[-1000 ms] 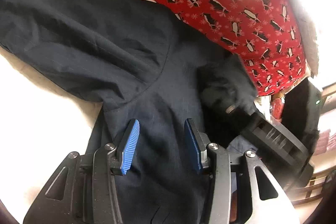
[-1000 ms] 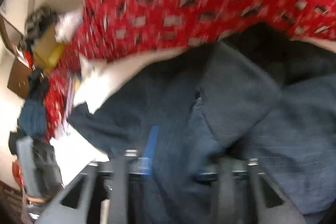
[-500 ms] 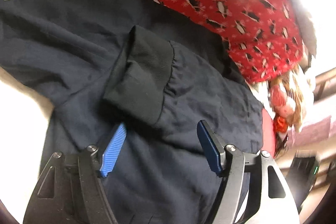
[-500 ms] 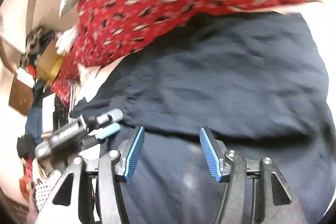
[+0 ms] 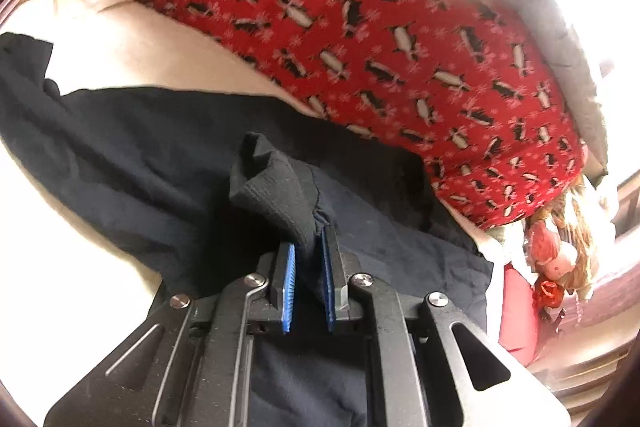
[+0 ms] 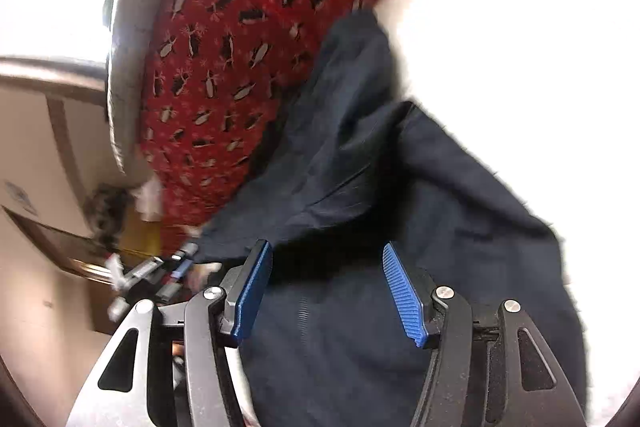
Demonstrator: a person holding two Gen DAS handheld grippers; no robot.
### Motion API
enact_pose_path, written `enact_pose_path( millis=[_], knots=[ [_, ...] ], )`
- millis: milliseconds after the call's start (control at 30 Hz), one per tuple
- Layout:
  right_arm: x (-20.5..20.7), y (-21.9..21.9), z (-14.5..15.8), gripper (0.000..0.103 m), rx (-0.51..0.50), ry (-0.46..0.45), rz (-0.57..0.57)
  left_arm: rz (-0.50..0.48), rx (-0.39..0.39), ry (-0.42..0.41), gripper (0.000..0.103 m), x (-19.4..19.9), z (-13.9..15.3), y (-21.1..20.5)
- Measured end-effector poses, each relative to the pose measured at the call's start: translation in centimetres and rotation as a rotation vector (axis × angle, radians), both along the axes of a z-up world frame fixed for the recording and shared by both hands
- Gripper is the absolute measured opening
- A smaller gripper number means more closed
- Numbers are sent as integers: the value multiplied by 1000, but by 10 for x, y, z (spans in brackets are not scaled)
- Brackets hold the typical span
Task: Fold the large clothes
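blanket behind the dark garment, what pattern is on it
Red blanket printed with small black-and-white penguins and pale snowflakes; clearest in the left wrist view.

Left tongs (image 5: 308, 247) just closed, pinching dark cloth, right tongs (image 6: 324, 259) apart, gripping nothing

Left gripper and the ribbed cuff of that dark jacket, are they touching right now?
Touching. The left wrist view shows the left gripper with its blue pads pressed on the ribbed cuff; its jaws have just closed on the cuff.
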State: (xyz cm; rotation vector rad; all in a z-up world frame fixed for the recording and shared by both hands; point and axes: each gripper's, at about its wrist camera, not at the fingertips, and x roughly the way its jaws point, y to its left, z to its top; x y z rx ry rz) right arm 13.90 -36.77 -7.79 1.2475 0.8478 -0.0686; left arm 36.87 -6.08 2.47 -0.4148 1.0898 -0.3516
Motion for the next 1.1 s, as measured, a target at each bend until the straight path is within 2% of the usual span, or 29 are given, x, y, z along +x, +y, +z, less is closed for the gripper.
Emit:
enact_pose_path(
  millis=[67,133,267,300,333,367,433,500,567,600,633,667,700,733,767,800,833,900,1000,1067,1100],
  knots=[
    [7,-3,-13,60,49,-15,-55,12,-7,16,9,0,0,3],
    [11,-12,-30,60,96,-14,-163,23,-8,12,9,-1,4,4],
    [4,-31,-62,59,304,-90,-385,44,-4,13,9,1,10,6],
    [4,-35,-66,50,347,-112,-413,44,-8,18,9,1,10,6],
    [5,-39,-67,9,368,-134,-416,41,-11,27,9,1,7,6],
    [7,-43,-62,7,353,-149,-407,33,-14,37,9,0,4,4],
    [-2,-54,-43,5,235,-169,-432,6,-11,72,10,-1,-9,-4],
    [-12,-63,-35,5,159,-160,-442,-14,58,107,10,-4,-29,-16],
    [-16,-68,-46,5,118,-40,-431,-30,188,145,11,-7,-55,-27],
    [-17,-70,-57,1,109,29,-419,-41,190,156,12,-9,-64,-27],
    [-22,-72,-68,0,140,55,-403,-42,176,139,12,-13,-63,-25],
    [-27,-74,-68,0,168,39,-399,-63,166,120,12,-17,-57,-22],
    [-32,-76,-62,9,166,54,-393,-81,156,120,12,-19,-54,-20],
    [-36,-78,-51,9,140,51,-392,-98,132,115,12,-23,-49,-17],
    [-37,-79,-36,10,98,3,-388,-113,104,109,12,-28,-44,-15],
    [-35,-82,-18,16,38,-35,-377,-124,81,104,12,-32,-39,-13],
    [-26,-86,-1,34,-41,-57,-356,-134,51,95,12,-36,-33,-12],
    [1,-92,15,60,-132,-97,-299,-131,7,61,12,-43,-19,-13],
    [56,-100,0,59,-173,-10,-238,-144,-36,34,12,-45,-1,-20],
    [84,-103,-25,59,-130,65,-216,-154,-24,17,12,-40,9,-26],
    [94,-102,-36,53,-74,63,-204,-158,-14,9,16,-35,10,-29]
  ],
)
